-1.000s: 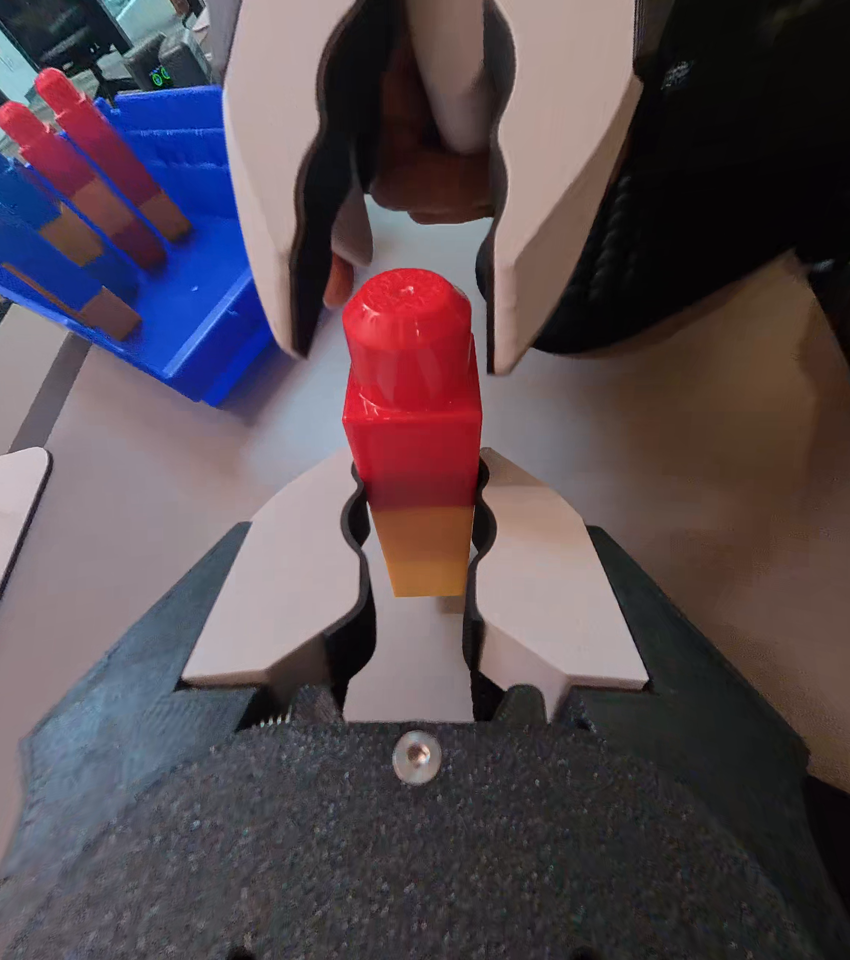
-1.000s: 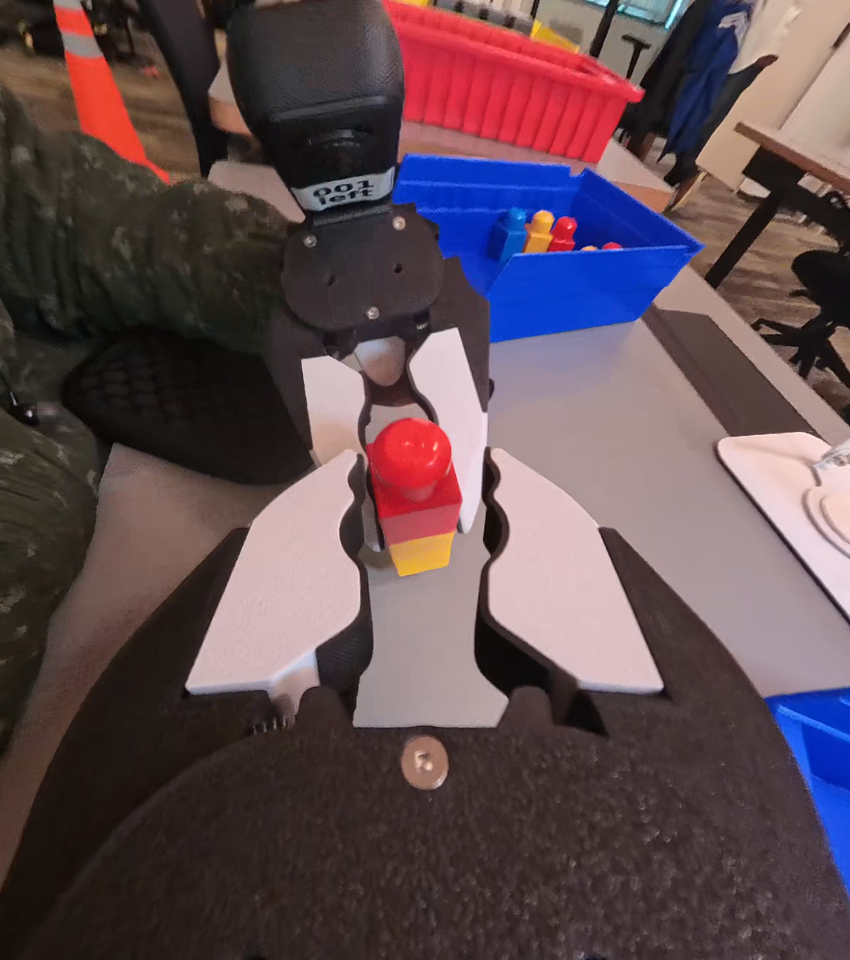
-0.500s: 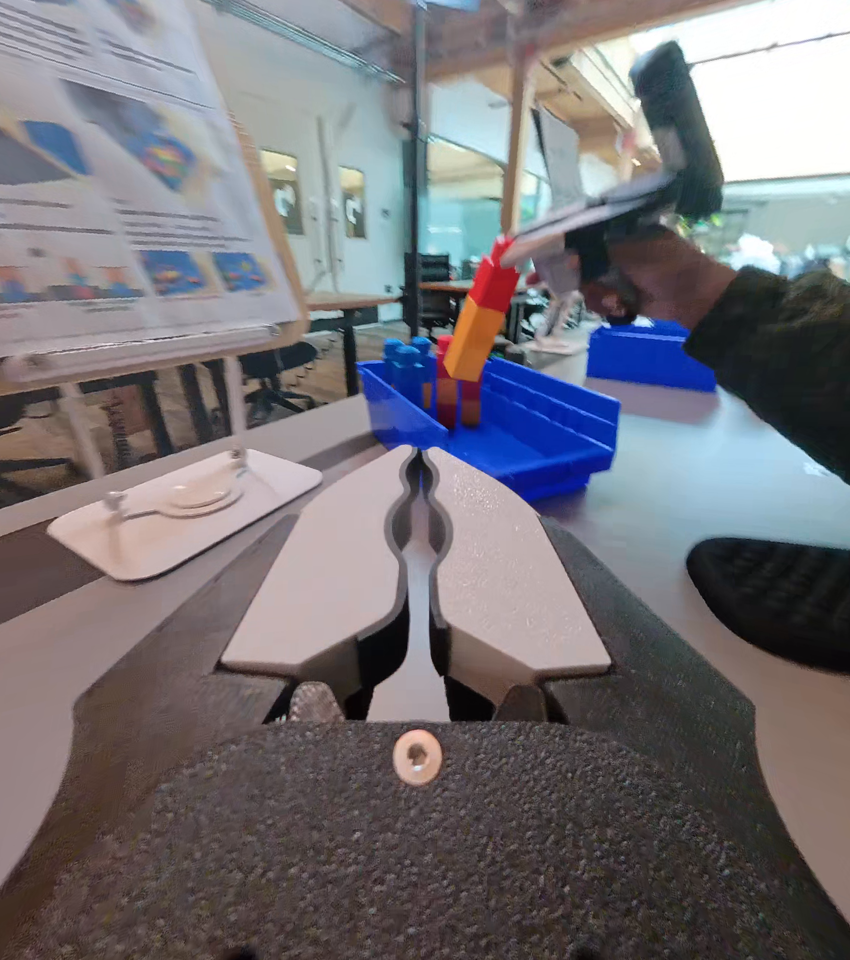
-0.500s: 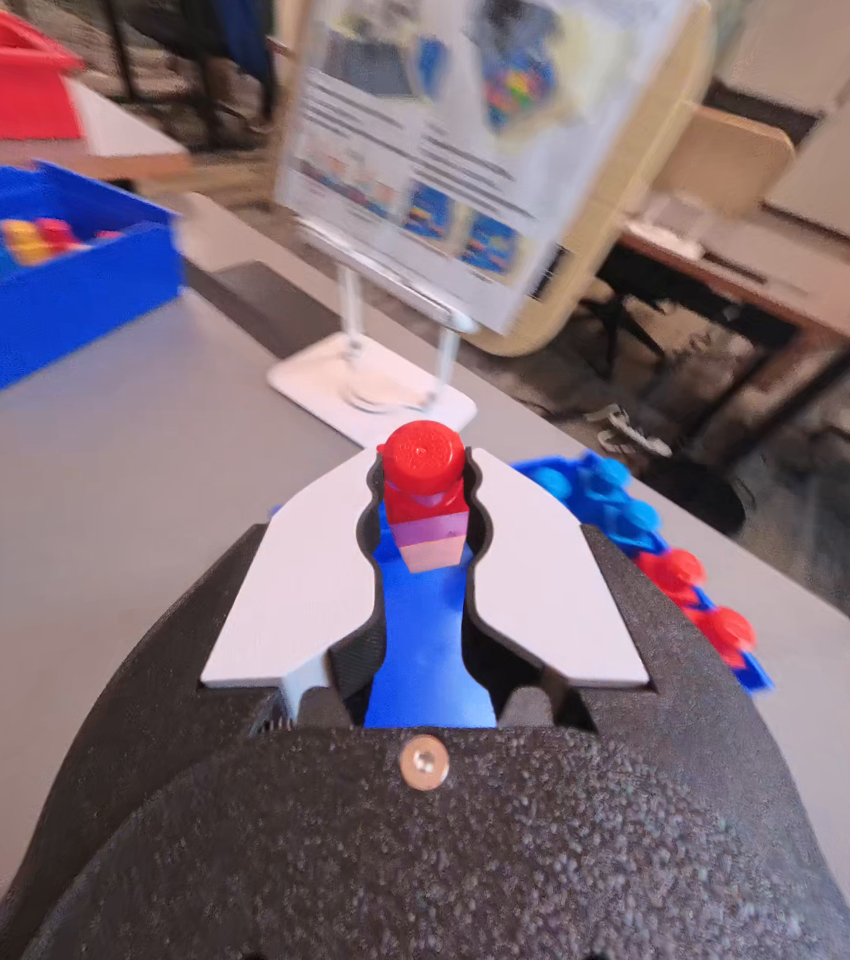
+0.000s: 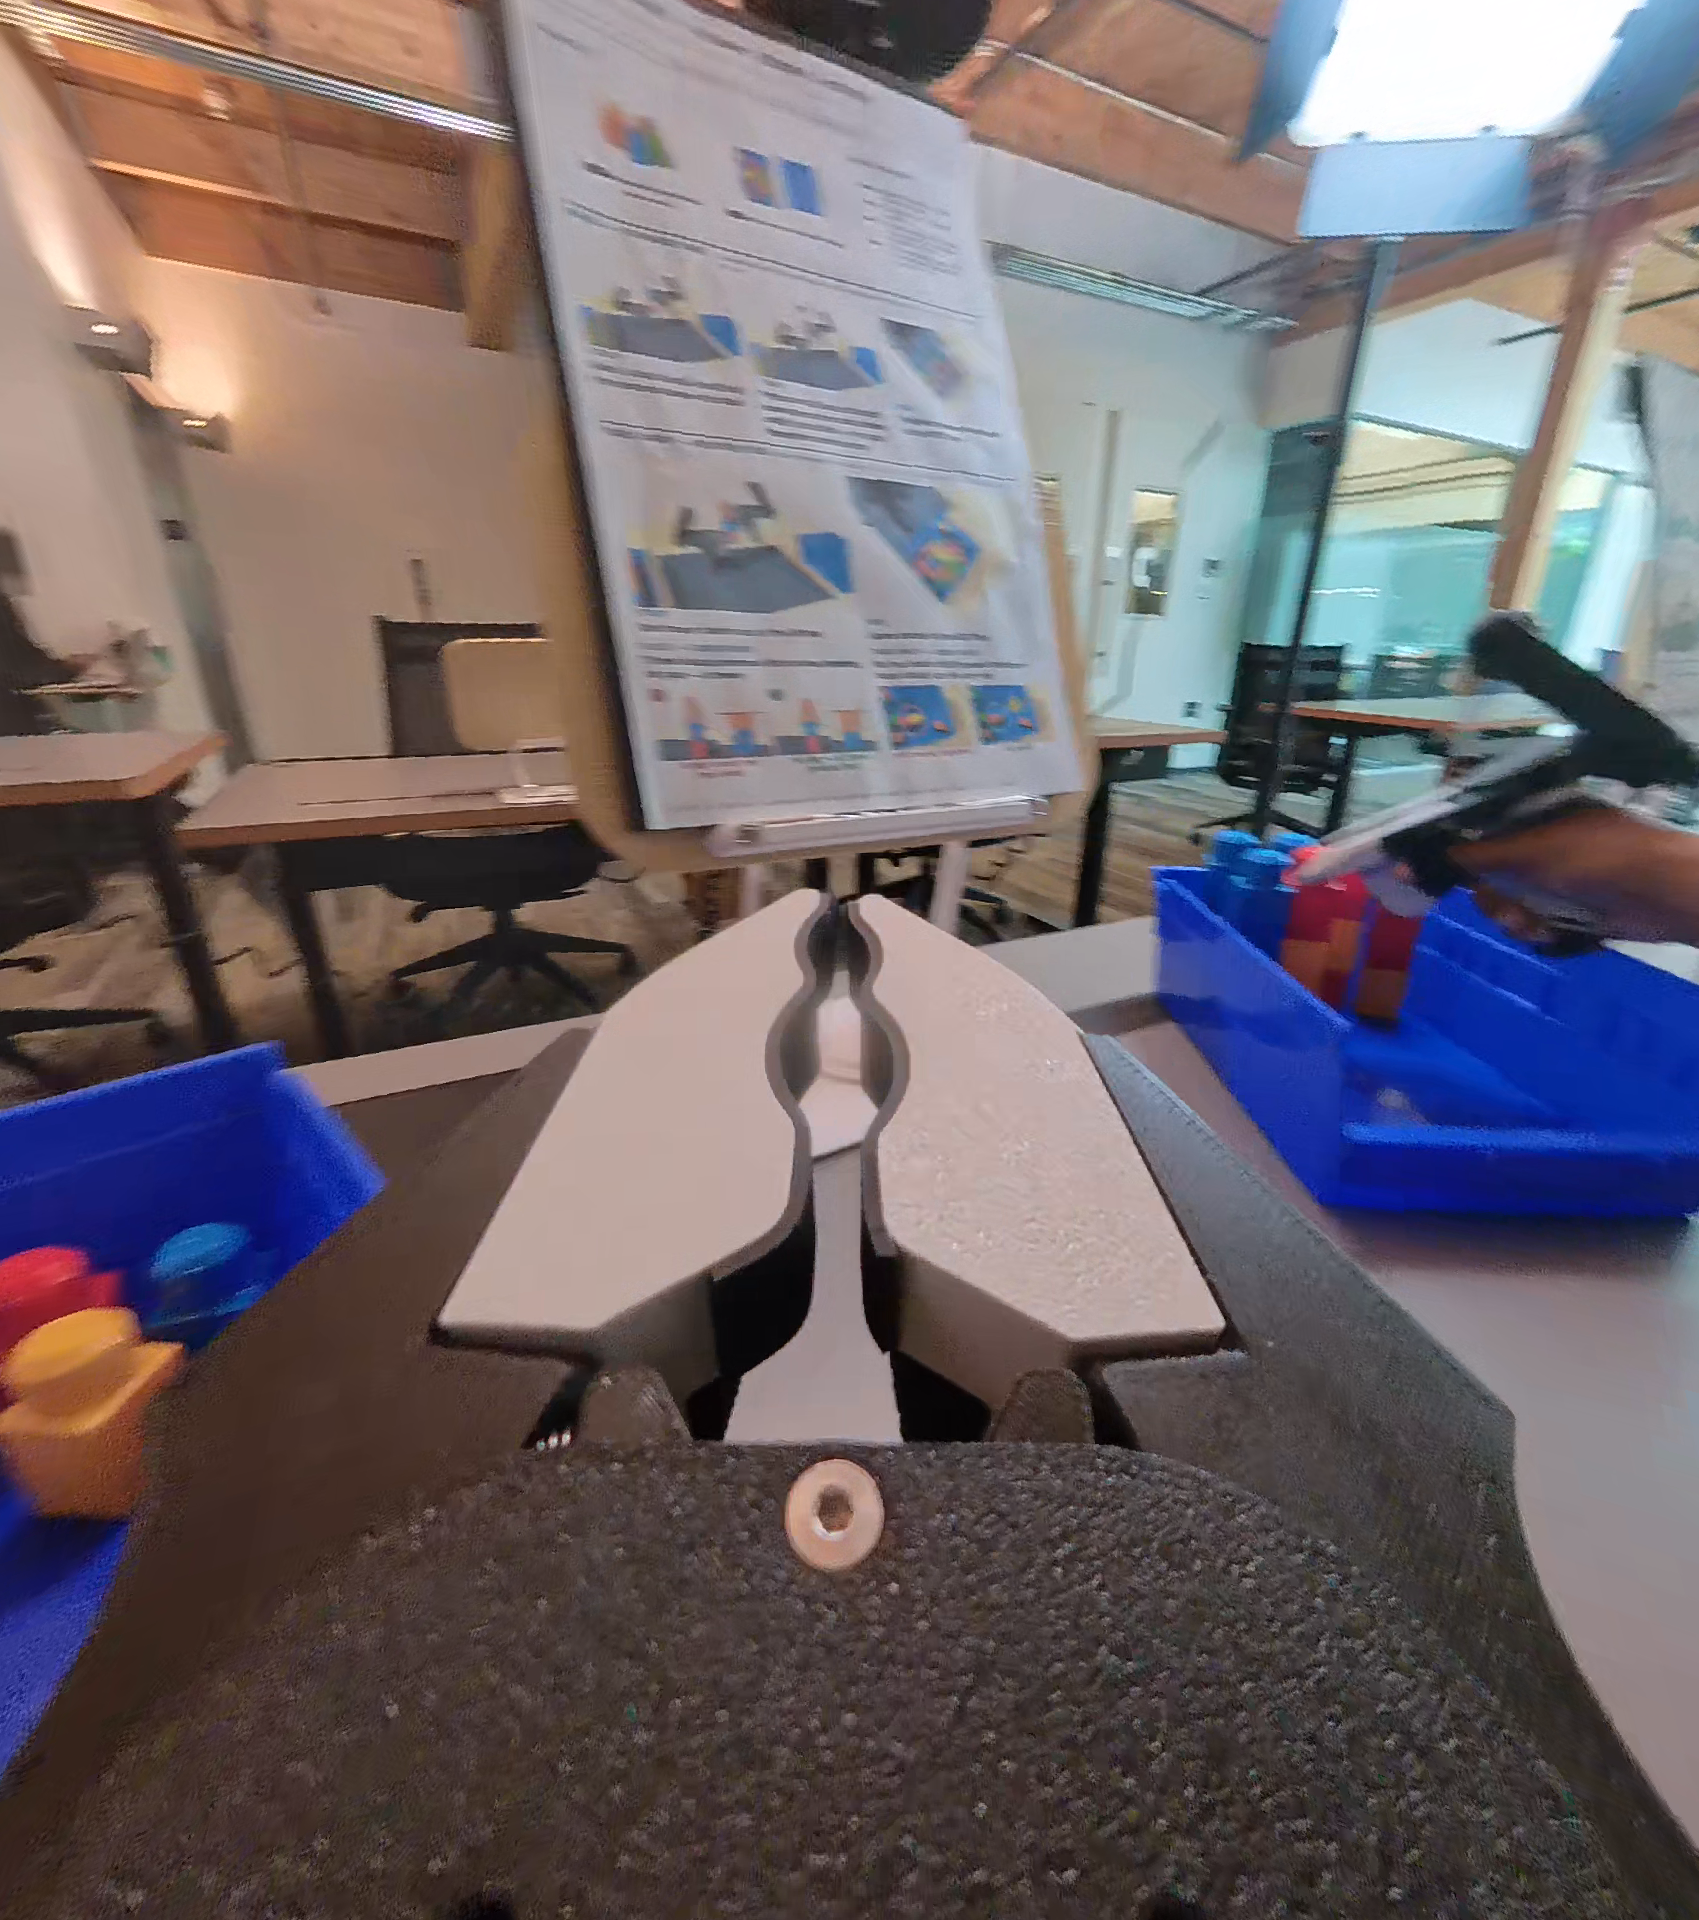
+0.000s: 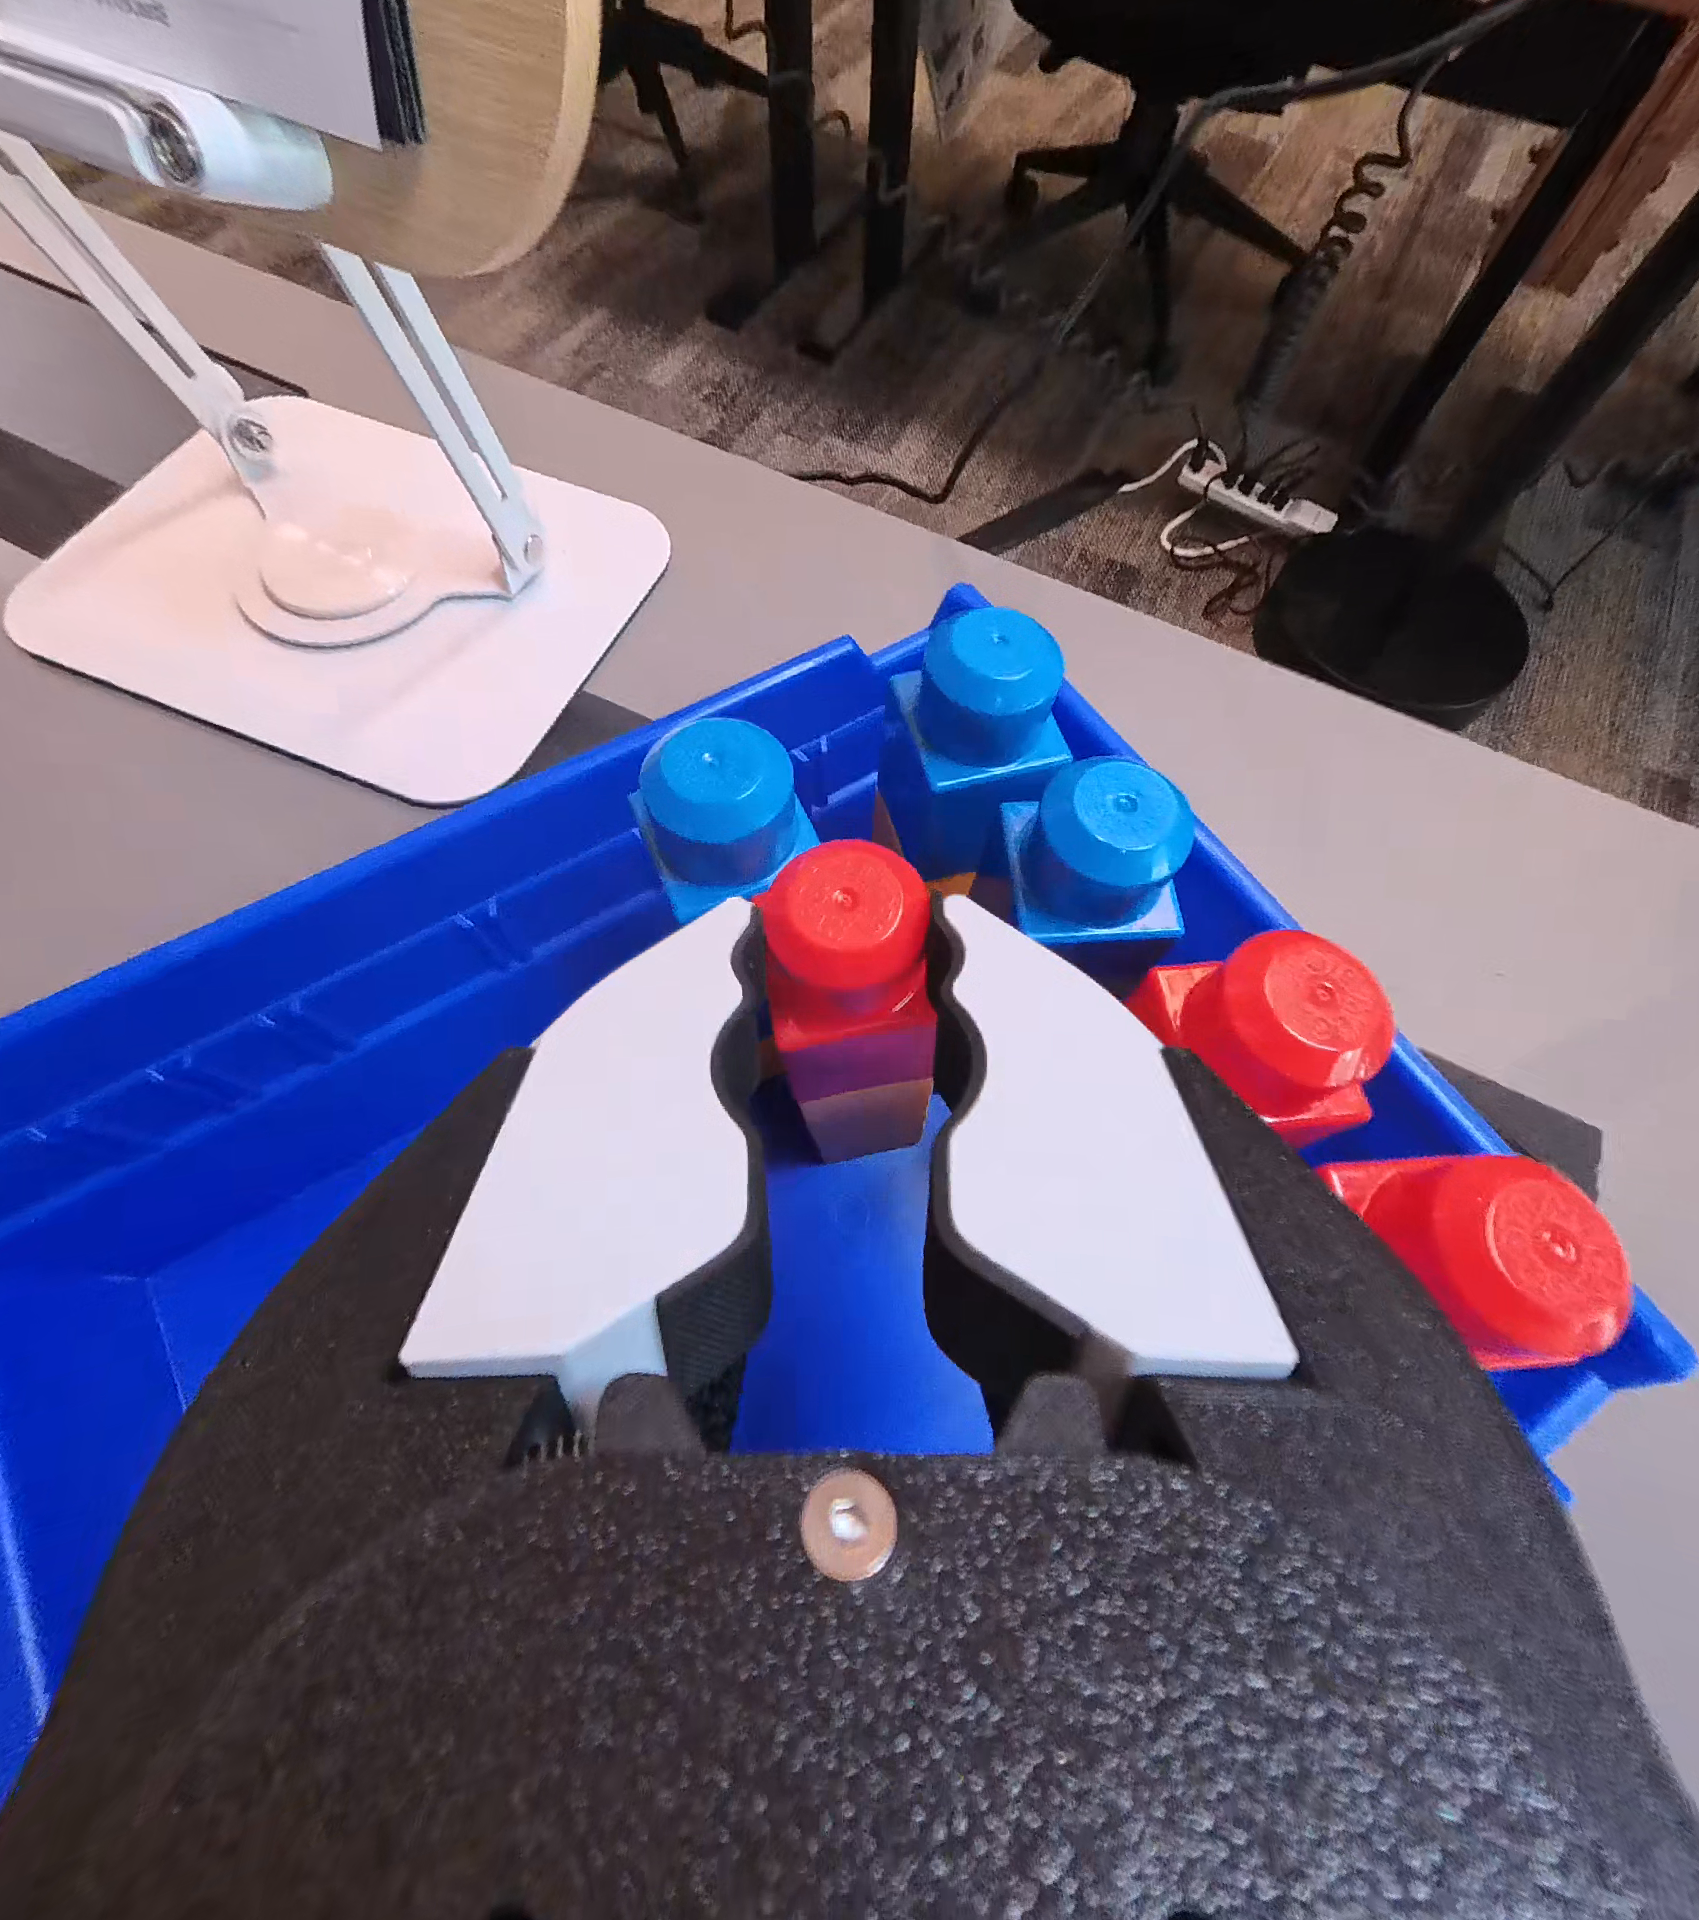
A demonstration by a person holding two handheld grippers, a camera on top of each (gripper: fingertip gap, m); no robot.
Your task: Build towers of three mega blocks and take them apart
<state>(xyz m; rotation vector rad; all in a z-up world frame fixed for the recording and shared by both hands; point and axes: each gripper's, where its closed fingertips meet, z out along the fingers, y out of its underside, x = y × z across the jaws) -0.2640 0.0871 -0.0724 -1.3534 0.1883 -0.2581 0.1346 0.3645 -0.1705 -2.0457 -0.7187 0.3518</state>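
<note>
Tower (image 6: pixel 850 1023), red block over orange: clamped in right gripper (image 6: pixel 845 935) jaws, held inside far-right blue bin (image 6: pixel 201 1122). Same bin: three blue-topped towers (image 6: pixel 990 707) at far corner, two red-topped towers (image 6: pixel 1281 1023) along right wall. Left gripper (image 5: pixel 834 920): jaws together, empty, above grey bench (image 5: pixel 1603 1351). Near-left bin (image 5: pixel 97 1132): loose red block (image 5: pixel 29 1283), blue block (image 5: pixel 201 1262), orange block (image 5: pixel 81 1403). Instruction sheet (image 5: pixel 793 436) on white stand (image 6: pixel 336 582), far side of bench.
</note>
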